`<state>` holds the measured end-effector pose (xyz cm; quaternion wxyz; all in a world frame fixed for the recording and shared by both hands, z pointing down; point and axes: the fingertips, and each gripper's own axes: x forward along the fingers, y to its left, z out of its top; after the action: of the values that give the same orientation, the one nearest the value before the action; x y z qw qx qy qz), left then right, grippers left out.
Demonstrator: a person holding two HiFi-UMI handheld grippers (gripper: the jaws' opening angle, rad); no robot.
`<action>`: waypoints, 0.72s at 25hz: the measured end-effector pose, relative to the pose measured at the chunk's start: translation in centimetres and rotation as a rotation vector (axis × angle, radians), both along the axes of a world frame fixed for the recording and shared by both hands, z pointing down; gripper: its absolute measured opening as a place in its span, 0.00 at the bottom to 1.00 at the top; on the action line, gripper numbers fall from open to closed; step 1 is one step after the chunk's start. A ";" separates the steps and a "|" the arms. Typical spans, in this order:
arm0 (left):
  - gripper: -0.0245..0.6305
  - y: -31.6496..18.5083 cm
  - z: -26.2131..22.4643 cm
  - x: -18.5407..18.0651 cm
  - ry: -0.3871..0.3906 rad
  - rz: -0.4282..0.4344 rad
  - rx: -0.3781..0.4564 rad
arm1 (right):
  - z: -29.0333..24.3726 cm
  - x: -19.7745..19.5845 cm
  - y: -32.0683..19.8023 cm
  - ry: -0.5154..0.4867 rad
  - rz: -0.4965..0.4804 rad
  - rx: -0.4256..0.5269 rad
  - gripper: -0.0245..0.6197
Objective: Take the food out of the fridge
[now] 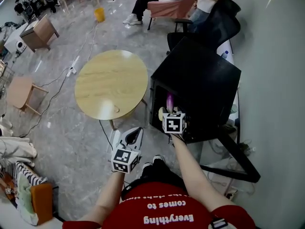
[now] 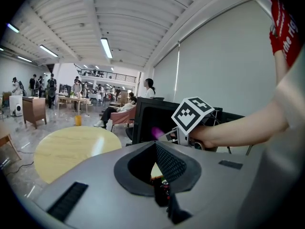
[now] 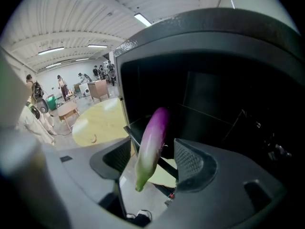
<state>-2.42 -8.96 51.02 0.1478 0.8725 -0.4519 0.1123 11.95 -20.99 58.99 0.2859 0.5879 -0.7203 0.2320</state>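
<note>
Right gripper (image 3: pixel 153 152) gapes wide at the mouth of the one black fridge (image 3: pixel 200 46); the single purple eggplant (image 3: pixel 155 128) stands between its jaws, seemingly unpinched. Left gripper (image 2: pixel 155 147) is empty, jaws together at the tips; one round table (image 2: pixel 66 149) lies beyond it.

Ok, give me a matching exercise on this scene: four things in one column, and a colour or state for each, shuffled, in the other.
Things:
1 eggplant
2 round table
3 fridge
4 left tool

States:
A black, front open
B shut, nothing in it
C pale wood top
D purple, between the open jaws of the right tool

Pairs: 1-D; 2-C; 3-A; 4-B
</note>
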 end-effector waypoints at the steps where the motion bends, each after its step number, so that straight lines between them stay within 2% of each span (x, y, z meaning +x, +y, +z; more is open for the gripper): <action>1: 0.05 0.0 0.0 0.0 -0.002 -0.004 -0.003 | 0.3 0.0 -0.1 0.000 -0.002 -0.010 0.45; 10: 0.05 0.3 0.0 -1.1 -0.023 -0.046 -0.001 | 2.2 0.7 -0.6 0.040 0.021 -0.048 0.44; 16: 0.05 0.5 0.0 -1.7 -0.024 -0.068 0.001 | 2.0 0.2 -0.4 0.030 -0.022 -0.036 0.32; 18: 0.05 0.5 0.0 -1.7 -0.023 -0.068 0.005 | 2.0 0.3 -0.3 0.010 -0.016 -0.027 0.31</action>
<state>-4.09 -8.45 50.99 0.1439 0.8556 -0.4834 0.1161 12.24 -21.31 61.01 0.2995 0.5794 -0.7202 0.2366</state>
